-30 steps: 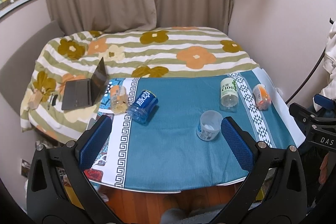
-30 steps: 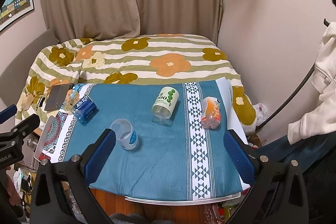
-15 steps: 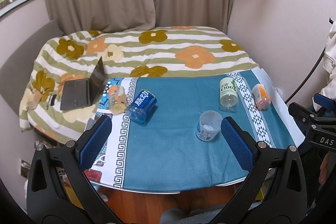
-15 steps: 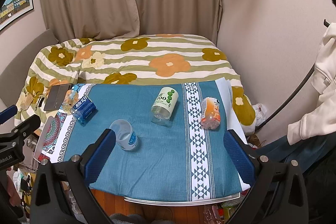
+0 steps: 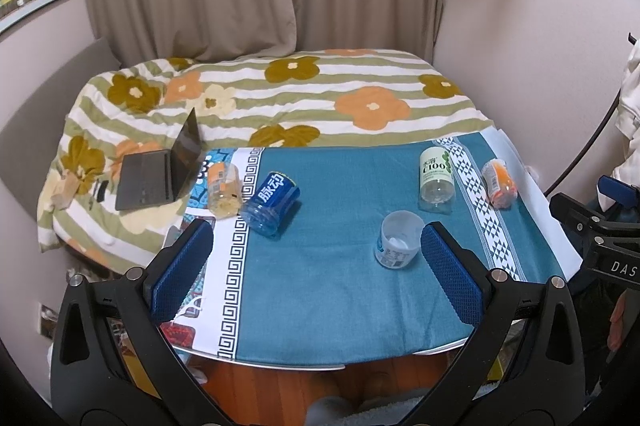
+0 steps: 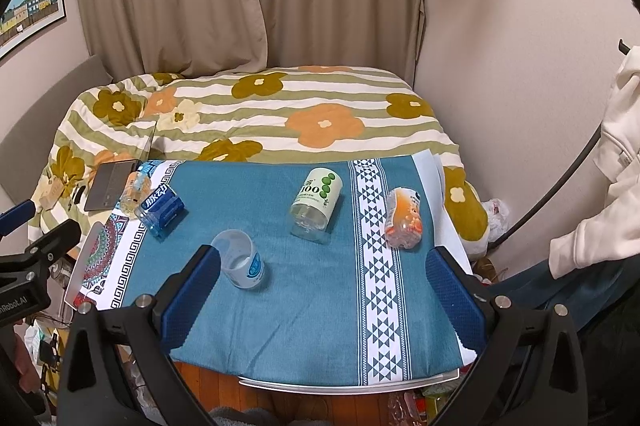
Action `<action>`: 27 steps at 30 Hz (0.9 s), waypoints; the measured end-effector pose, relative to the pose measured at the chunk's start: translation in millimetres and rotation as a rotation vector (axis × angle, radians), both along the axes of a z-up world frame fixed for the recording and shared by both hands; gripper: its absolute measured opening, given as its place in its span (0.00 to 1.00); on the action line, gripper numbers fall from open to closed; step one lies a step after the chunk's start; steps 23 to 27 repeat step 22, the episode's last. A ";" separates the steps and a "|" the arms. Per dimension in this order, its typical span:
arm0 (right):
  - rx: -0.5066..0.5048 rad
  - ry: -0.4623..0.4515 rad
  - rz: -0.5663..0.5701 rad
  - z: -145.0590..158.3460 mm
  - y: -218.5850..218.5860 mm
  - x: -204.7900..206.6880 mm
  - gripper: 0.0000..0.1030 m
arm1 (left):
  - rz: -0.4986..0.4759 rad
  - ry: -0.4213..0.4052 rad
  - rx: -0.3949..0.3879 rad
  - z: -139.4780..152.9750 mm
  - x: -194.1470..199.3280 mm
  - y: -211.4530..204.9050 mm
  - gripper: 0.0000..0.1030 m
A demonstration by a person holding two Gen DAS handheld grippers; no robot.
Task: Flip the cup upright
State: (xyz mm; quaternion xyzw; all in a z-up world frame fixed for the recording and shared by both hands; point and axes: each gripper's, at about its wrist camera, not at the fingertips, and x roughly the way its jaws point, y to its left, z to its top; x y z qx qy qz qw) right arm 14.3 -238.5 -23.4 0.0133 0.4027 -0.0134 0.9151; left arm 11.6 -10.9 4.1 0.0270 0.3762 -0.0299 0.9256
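Several cut bottle cups lie on their sides on a teal tablecloth [image 5: 320,286]. A small clear cup with a blue label [image 5: 398,245] [image 6: 242,264] lies nearest, its mouth facing me. A green-and-white "100" cup [image 5: 435,176] [image 6: 316,204], an orange cup [image 5: 498,183] [image 6: 404,218], a blue cup [image 5: 272,198] [image 6: 162,206] and a yellow cup [image 5: 223,190] [image 6: 134,192] lie further off. My left gripper [image 5: 316,266] is open and empty, above the near table edge. My right gripper [image 6: 324,290] is open and empty, likewise held back.
A bed with a flowered striped quilt [image 5: 300,94] stands behind the table. An open laptop [image 5: 160,170] lies on its left side. Curtains and walls close the back. A white garment [image 6: 600,186] hangs at the right. Wooden floor [image 5: 280,386] shows under the table's near edge.
Both grippers have drifted slightly; the view has shifted only a little. The cups have not moved.
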 end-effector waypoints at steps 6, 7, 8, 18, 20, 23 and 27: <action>-0.002 -0.002 0.002 -0.2 1.3 -0.1 0.99 | 0.000 -0.002 0.002 -0.7 0.8 -0.6 1.00; -0.002 -0.002 0.002 -0.1 1.5 -0.2 0.99 | 0.001 -0.003 0.003 -1.4 1.5 -1.1 1.00; -0.003 -0.003 0.003 -0.4 2.0 0.3 0.99 | 0.000 -0.005 0.005 -2.0 2.0 -1.7 1.00; -0.003 -0.005 0.008 -0.1 4.3 0.7 0.99 | 0.000 -0.019 0.010 -5.5 1.9 -2.2 1.00; -0.010 -0.003 0.018 -0.1 6.0 1.9 0.99 | 0.002 -0.025 0.012 -5.7 0.6 -2.4 1.00; -0.015 -0.005 0.029 0.0 7.2 2.9 0.99 | 0.006 -0.028 0.012 -5.4 -0.9 -1.2 1.00; -0.015 -0.005 0.029 0.0 7.2 2.9 0.99 | 0.006 -0.028 0.012 -5.4 -0.9 -1.2 1.00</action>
